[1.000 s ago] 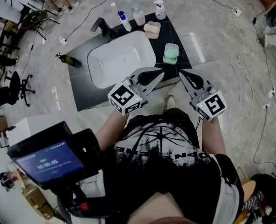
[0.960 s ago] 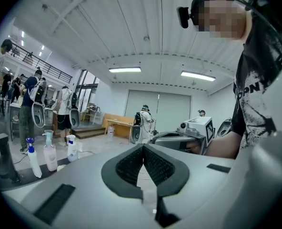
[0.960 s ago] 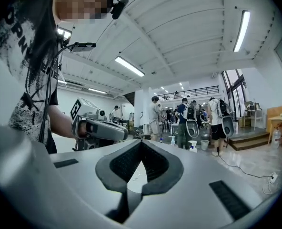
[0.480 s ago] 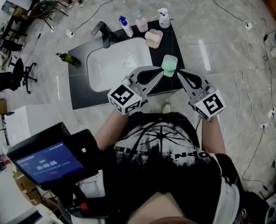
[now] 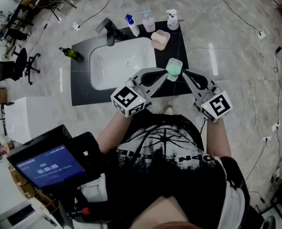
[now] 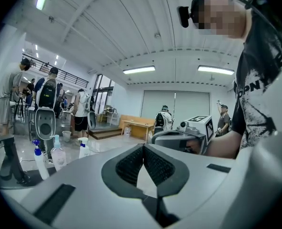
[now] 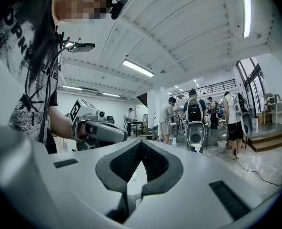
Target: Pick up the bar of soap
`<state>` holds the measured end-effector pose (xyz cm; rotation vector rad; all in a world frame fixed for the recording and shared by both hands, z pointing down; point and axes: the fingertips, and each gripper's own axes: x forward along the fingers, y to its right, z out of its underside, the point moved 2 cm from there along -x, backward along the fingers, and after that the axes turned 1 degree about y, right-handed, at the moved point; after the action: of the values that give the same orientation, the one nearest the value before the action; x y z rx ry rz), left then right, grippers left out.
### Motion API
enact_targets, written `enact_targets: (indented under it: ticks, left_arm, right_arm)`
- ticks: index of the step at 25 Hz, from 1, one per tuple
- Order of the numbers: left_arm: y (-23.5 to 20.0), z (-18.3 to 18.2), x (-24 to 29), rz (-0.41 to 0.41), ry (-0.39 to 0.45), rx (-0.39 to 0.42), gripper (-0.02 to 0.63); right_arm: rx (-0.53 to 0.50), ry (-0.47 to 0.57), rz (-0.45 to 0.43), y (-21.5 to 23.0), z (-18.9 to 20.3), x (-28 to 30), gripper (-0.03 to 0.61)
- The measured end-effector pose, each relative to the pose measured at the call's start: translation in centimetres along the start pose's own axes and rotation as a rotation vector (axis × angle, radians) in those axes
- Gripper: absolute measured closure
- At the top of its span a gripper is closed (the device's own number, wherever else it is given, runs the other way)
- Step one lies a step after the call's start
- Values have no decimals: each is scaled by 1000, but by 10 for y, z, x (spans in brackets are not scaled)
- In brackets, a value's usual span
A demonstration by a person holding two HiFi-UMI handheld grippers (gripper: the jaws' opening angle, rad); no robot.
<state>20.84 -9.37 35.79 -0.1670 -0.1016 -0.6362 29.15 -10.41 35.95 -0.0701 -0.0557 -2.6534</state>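
- Marble floor (image 5: pixel 236 42) surrounds a black counter (image 5: pixel 81 87) and white sink (image 5: pixel 122 66), upper centre.
- We hold the left gripper (image 5: pixel 164 72) and right gripper (image 5: pixel 185 74) pressed together, empty, either side of the green soap (image 5: pixel 174 68).

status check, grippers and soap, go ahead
Left gripper and right gripper shut, empty. Green soap untouched on the counter, just past the tips. Nothing blocking it.

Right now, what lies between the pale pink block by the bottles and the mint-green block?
Only bare black countertop separates the pale pink block from the mint-green block; the head view shows it.
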Motion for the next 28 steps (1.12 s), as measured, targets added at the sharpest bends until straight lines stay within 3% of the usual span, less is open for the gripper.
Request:
enact_targets:
  ticks: [10, 28]
  left_arm:
    - [-11, 2, -4, -5, 10, -9, 603]
    - [-45, 17, -6, 140, -36, -13, 603]
  right_arm:
    - [-5, -73, 4, 0, 9, 4, 566]
    - [23, -152, 105, -1, 27, 33, 566]
